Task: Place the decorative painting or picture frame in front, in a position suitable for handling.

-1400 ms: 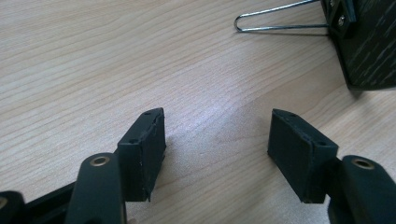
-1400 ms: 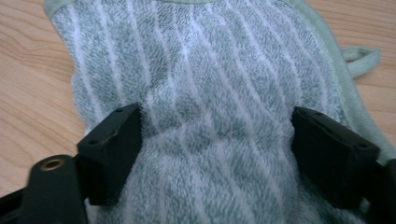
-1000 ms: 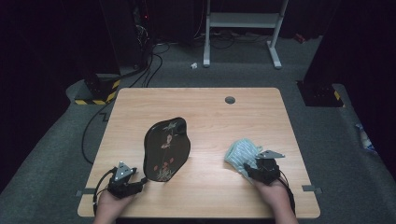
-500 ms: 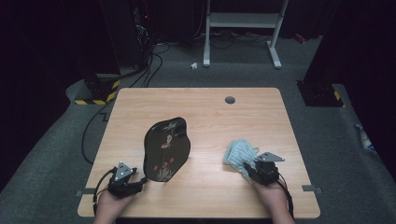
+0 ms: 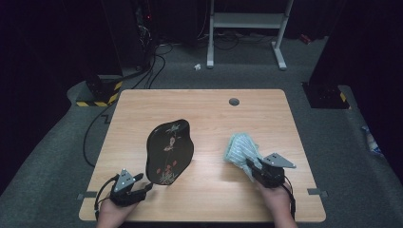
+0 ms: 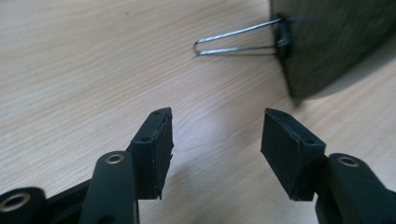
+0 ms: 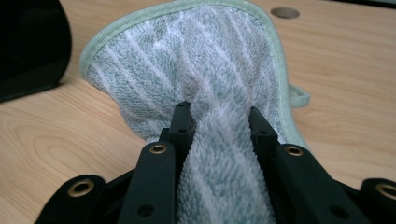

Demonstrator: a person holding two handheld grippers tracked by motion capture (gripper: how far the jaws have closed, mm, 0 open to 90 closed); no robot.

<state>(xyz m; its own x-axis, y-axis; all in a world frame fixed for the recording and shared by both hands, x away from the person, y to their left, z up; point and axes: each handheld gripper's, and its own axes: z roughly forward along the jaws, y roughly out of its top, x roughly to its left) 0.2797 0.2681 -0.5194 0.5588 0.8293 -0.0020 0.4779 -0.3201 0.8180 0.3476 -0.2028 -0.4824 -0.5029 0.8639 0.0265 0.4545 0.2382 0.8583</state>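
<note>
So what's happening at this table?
A person works at a wooden table with a two-jaw gripper in each hand. The right gripper has just closed its jaws on a green striped cloth, which bunches up between them. The left gripper is open with nothing between its jaws, near the edge of a black tray painted with flowers. A wire clip sticks out from the tray's rim.

No writing, label, brand or number can be read anywhere. The black tray (image 5: 169,151) bears only a painted flower pattern.
</note>
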